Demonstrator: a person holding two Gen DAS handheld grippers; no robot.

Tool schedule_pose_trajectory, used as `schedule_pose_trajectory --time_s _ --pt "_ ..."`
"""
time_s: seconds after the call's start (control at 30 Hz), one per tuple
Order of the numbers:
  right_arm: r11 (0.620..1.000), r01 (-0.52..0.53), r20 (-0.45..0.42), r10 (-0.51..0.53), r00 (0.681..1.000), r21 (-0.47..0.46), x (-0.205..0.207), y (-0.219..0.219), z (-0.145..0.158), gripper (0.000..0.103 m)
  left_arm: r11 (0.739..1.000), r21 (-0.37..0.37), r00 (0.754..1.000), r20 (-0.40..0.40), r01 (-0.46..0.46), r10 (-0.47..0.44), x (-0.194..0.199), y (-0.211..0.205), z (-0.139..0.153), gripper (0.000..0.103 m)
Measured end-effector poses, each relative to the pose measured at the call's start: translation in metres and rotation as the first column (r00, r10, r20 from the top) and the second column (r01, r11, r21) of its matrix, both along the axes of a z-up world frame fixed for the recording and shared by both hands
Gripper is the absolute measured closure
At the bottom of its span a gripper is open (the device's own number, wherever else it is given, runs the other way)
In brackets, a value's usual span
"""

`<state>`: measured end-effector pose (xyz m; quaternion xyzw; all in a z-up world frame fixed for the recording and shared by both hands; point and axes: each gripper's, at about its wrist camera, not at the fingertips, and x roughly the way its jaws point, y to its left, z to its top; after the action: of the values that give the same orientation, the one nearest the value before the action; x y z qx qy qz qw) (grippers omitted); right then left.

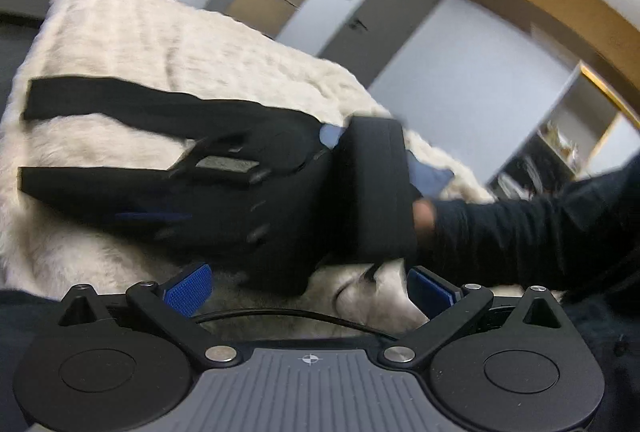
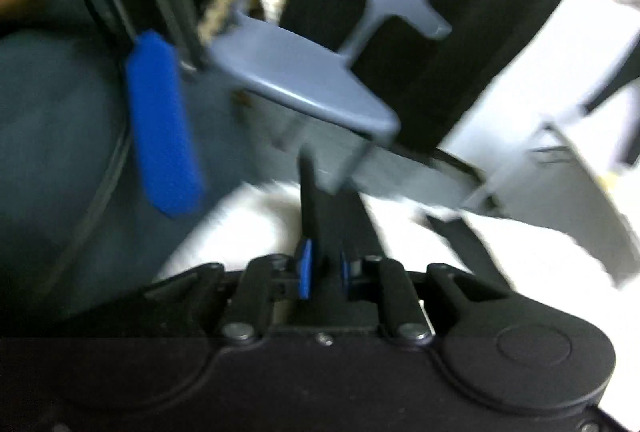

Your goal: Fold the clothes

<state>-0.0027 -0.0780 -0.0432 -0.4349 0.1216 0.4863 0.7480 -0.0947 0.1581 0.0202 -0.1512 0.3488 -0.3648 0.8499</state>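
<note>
Black garment [image 1: 168,188] spread on cream fleece [image 1: 120,32], ahead of wide-open L gripper [image 1: 308,282]. R gripper [image 2: 324,268] pinched on dark fabric strip. Soft, light, floppy; best taken at hems.

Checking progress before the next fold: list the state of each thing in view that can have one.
Left gripper: open, holding nothing.
Right gripper: shut on black garment.
Black garment: two long parts spread flat on the blanket, the near end pinched by the right gripper.
Blanket: spread out, bearing the garment.
Door: closed.
</note>
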Motion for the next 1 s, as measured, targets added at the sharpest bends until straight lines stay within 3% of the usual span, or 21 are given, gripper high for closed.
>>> schedule_pose_trajectory --time_s 0.03,0.1,0.17,0.23,0.3,0.43,0.47,0.53,0.63,0.7,0.77,0.83,0.87,0.97,1.0 --pt "0.999 0.027 0.01 -0.027 1.0 -0.028 -0.001 -0.025 0.004 0.057 1.0 0.017 1.0 -0.006 0.004 -0.004 0.002 -0.003 0.001 0.0" --pt "0.993 0.082 0.034 -0.08 0.996 -0.083 -0.002 -0.074 0.012 0.057 0.998 0.058 1.0 -0.015 0.011 -0.011 0.007 -0.01 0.003 0.0" --pt "0.981 0.138 0.06 -0.131 0.99 -0.137 -0.003 -0.123 0.019 0.048 0.987 0.163 1.0 0.011 0.004 -0.006 0.016 -0.024 0.011 0.0" --pt "0.963 0.194 0.088 -0.18 0.98 -0.188 -0.004 -0.172 0.027 0.045 0.934 0.356 0.997 0.069 0.0 -0.027 0.033 -0.052 0.022 0.0" --pt "0.939 0.25 0.119 -0.227 0.967 -0.237 -0.006 -0.222 0.035 0.045 0.872 0.488 0.99 0.101 0.036 -0.097 0.046 -0.076 0.024 0.0" --pt "0.876 0.348 0.192 -0.298 0.935 -0.335 -0.012 -0.314 0.047 0.042 0.748 0.658 0.969 0.117 0.09 -0.219 0.058 -0.092 0.016 0.0" --pt "0.858 0.361 0.216 -0.299 0.929 -0.364 -0.018 -0.331 0.047 0.041 0.728 0.678 0.968 0.103 0.102 -0.231 0.059 -0.09 0.011 0.0" --pt "0.825 0.376 0.249 -0.293 0.923 -0.422 -0.028 -0.36 0.044 0.04 0.647 0.749 0.962 0.047 0.145 -0.27 0.064 -0.089 -0.003 0.0" --pt "0.775 0.359 0.261 -0.256 0.931 -0.52 -0.041 -0.395 0.032 0.04 0.537 0.827 0.939 0.032 0.167 -0.343 0.065 -0.098 -0.021 0.005" --pt "0.742 0.336 0.26 -0.221 0.94 -0.58 -0.047 -0.408 0.024 0.04 0.523 0.843 0.933 0.081 0.123 -0.35 0.067 -0.102 -0.025 0.018" --pt "0.712 0.366 0.263 -0.257 0.93 -0.599 -0.044 -0.413 0.018 0.04 0.493 0.864 0.928 0.101 0.097 -0.359 0.069 -0.107 -0.031 0.027" --pt "0.683 0.39 0.263 -0.288 0.921 -0.617 -0.04 -0.418 0.012 0.04 0.41 0.903 0.909 0.061 0.126 -0.413 0.069 -0.119 -0.048 0.028" --pt "0.674 0.395 0.262 -0.295 0.919 -0.625 -0.039 -0.421 0.009 0.041 0.393 0.909 0.905 0.045 0.138 -0.423 0.069 -0.123 -0.053 0.034" --pt "0.678 0.382 0.264 -0.276 0.924 -0.628 -0.032 -0.416 0.003 0.044 0.399 0.909 0.905 0.068 0.117 -0.42 0.07 -0.127 -0.059 0.036" --pt "0.68 0.396 0.284 -0.277 0.918 -0.617 -0.029 -0.416 0.003 0.049 0.401 0.91 0.908 0.074 0.108 -0.413 0.071 -0.128 -0.061 0.045"
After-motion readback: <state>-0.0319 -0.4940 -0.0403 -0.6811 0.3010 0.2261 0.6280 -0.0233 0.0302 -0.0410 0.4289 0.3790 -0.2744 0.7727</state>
